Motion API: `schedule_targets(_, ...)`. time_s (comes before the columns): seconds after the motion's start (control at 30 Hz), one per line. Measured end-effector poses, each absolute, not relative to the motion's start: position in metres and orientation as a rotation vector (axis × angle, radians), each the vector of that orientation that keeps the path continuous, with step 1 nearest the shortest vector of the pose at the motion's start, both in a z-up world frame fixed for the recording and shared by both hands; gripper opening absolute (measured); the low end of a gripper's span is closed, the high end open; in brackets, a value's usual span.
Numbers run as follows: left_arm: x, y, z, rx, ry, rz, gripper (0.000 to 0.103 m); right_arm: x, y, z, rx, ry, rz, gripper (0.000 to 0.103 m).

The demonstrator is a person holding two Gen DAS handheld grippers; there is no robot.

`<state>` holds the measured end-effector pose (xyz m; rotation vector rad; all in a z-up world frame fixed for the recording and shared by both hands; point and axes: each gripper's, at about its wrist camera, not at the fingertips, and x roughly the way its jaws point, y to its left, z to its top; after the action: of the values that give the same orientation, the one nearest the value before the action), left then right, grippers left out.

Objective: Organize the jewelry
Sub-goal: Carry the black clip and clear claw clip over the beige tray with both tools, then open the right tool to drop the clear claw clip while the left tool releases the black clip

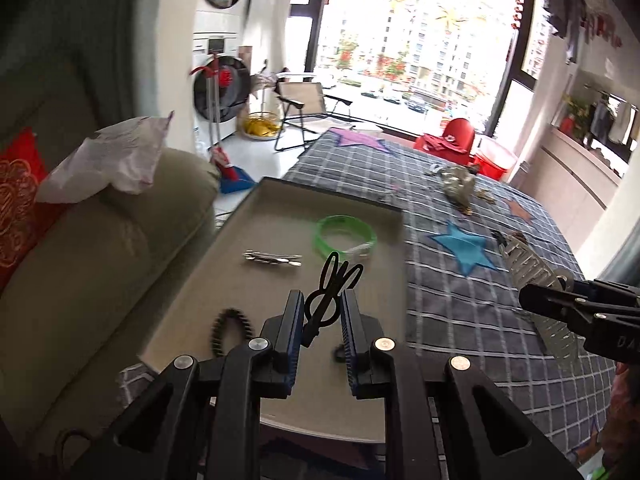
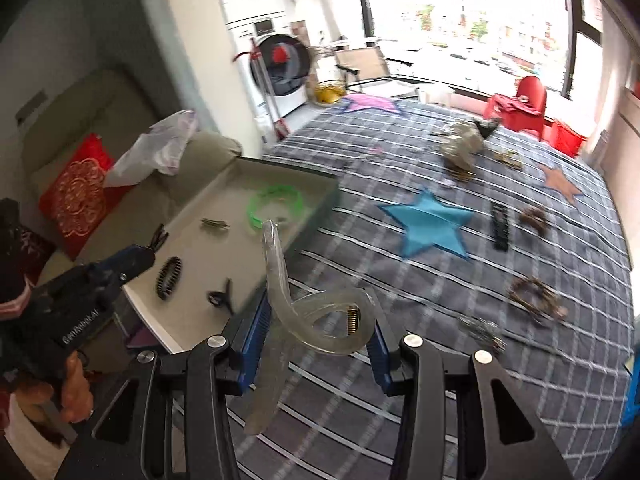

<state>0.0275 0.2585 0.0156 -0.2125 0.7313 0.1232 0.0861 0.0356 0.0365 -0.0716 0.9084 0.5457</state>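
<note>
Clamped in our left gripper [image 1: 320,312], we are holding a black clip [image 1: 332,292] low over the tray [image 1: 192,308], while our right gripper [image 2: 316,332] is gripping a clear clip [image 2: 316,316], approaching gently.

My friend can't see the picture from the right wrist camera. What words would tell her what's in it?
The right tongs hold a clear curvy hair clip above a grey checked cloth with stars. To the left, a tray holds a green bangle and dark hair clips, with the left tongs over its edge.
</note>
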Motion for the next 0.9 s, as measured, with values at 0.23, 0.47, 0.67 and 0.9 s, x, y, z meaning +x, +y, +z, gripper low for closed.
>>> schedule_targets(0.23, 0.042, 0.286, -0.002, -0.234, 0.764, 0.162, 0.021, 0.1, 0.083, 0.029, -0.111, 0.941, 0.605, 0.049)
schedule_targets(0.47, 0.065, 0.304, -0.025, -0.257, 0.824, 0.187, 0.021, 0.123, 0.126, 0.015, -0.162, 0.983, 0.635, 0.049)
schedule_targets(0.67, 0.083, 0.313, -0.037, -0.254, 0.864, 0.196, 0.021, 0.147, 0.156, -0.008, -0.188, 1.033, 0.638, 0.048)
schedule_targets(0.9, 0.098, 0.318, -0.05, -0.254, 0.917, 0.222, 0.021, 0.169, 0.169, -0.038, -0.189, 1.104, 0.622, 0.048)
